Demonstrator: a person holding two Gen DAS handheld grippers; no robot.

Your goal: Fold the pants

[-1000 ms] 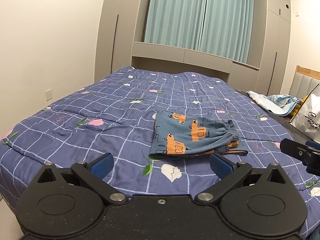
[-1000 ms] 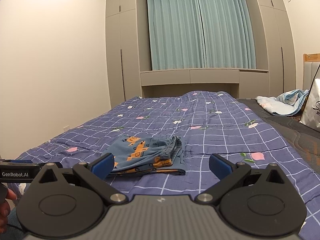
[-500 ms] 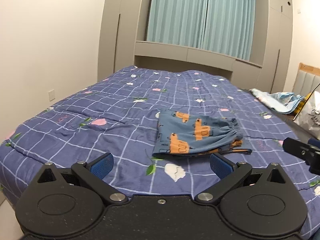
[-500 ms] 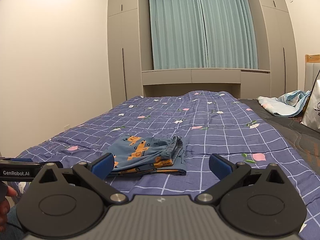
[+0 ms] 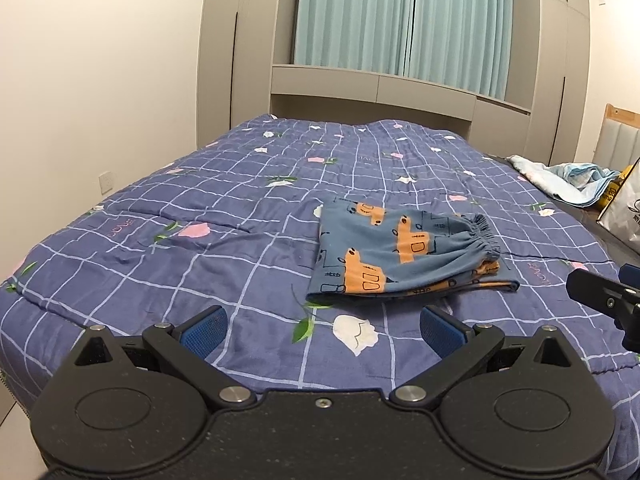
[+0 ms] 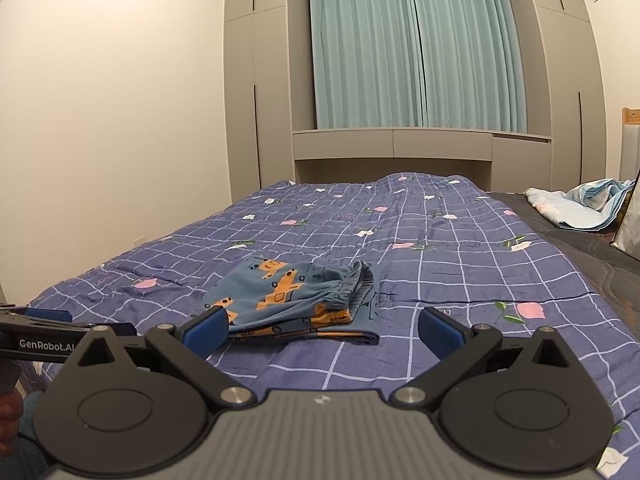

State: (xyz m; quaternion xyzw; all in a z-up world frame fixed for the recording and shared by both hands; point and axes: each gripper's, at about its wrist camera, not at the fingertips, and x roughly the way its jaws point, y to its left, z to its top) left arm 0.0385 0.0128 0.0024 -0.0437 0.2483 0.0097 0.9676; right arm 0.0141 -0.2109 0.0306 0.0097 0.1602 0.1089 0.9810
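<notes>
Folded truck-print pants (image 5: pixel 404 256) on my checked quilt (image 5: pixel 224 216), lower layers hidden. My left gripper (image 5: pixel 322 326) and right gripper (image 6: pixel 322 330): both wide apart, empty.

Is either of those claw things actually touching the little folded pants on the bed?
Apart. In the left wrist view, bare quilt shows between the open left gripper and the pants. The open right gripper sits off to the side.

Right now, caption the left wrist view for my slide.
Open left gripper faces folded blue pants on quilt.
</notes>
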